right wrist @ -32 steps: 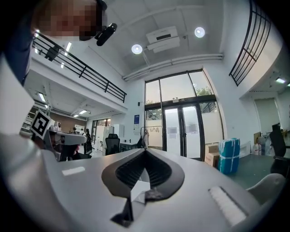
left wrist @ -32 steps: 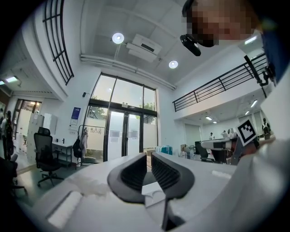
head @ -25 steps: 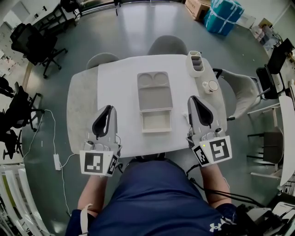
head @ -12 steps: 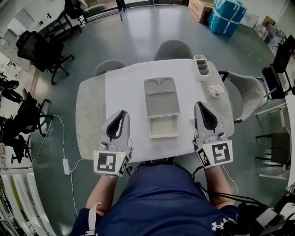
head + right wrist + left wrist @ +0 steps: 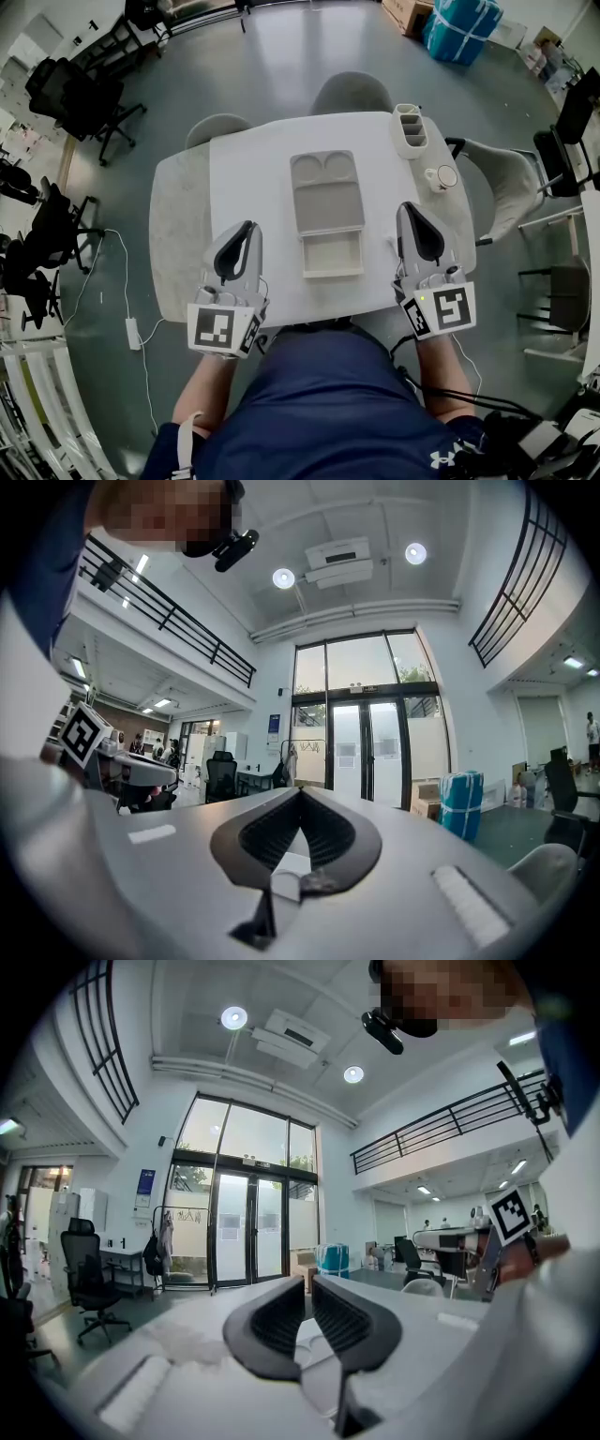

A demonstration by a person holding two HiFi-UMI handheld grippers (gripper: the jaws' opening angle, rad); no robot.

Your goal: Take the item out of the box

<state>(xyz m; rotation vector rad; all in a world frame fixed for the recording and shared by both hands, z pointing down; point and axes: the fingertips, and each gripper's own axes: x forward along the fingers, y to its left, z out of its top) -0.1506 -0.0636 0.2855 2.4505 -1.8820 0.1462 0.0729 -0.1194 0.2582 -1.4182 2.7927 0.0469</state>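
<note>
Left tongs (image 5: 307, 1283) stand a narrow slit apart with nothing between them; the right tongs (image 5: 300, 794) are closed on themselves, also empty. Both hover over the near edge of the white tabletop (image 5: 253, 169), one on each side of the grey box (image 5: 325, 202), apart from it. The box lies flat mid-tabletop, with a pale open tray (image 5: 333, 255) at its near end. Whether an item lies in it is too small to tell. By my reading, the task is not yet begun: reaching in, gripping and lifting out all remain.
</note>
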